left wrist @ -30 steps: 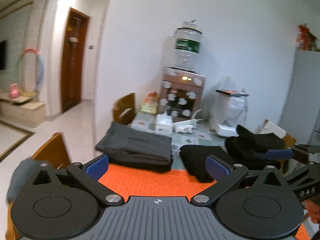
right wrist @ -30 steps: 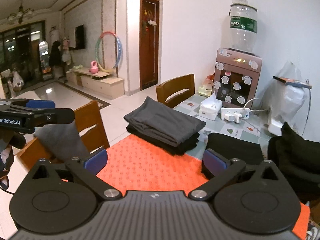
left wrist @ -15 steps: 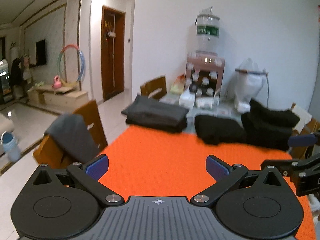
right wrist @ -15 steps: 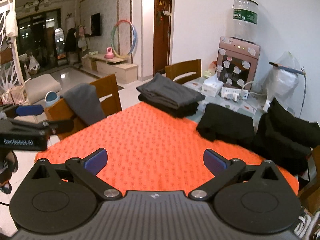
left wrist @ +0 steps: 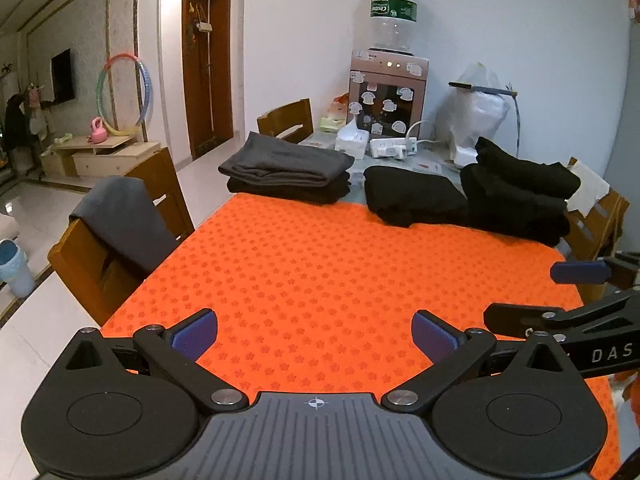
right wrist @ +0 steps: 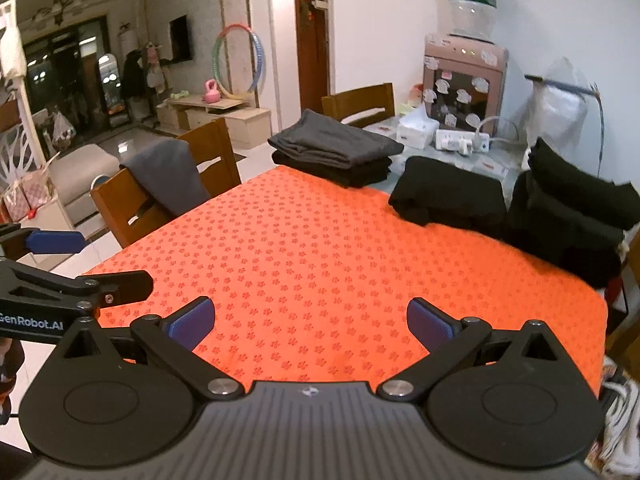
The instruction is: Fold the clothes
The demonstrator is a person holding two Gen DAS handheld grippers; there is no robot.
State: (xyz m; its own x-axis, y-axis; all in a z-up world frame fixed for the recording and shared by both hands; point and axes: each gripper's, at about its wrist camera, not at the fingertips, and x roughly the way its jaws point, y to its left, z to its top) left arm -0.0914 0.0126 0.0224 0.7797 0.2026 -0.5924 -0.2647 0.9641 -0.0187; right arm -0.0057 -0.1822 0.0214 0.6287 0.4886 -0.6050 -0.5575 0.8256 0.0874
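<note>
- Clothing sits in three places: a folded grey-over-black stack (left wrist: 286,172) at the far left edge of the orange mat (left wrist: 340,272), a folded black garment (left wrist: 414,196) beside it, and a taller black pile (left wrist: 516,196) at the far right.
- A grey garment (left wrist: 120,220) hangs unfolded over the back of the wooden chair (left wrist: 80,268) at the table's left side, just beside the mat edge.
- Left gripper (left wrist: 314,338): jaws spread wide, nothing between the pads. Right gripper (right wrist: 310,324): likewise spread wide and empty. Both hover above the near edge of the mat, side by side.
- Step in hand, by judgement: between garments. The mat's centre holds no item, so no fold is under way.
- Next move likely calls for fetching an unfolded piece. The draped grey garment is the nearest candidate for the left gripper; whether the black pile is already folded cannot be told.
- A pick from the chair requires a reach past the mat's left edge and a pinch on the cloth, not on the chair rail.
- Open room: the whole middle of the mat is free for spreading. The far edge is crowded by stacks, with a tissue box (left wrist: 350,142), power strip (left wrist: 394,148) and water dispenser (left wrist: 388,92) behind them.
</note>
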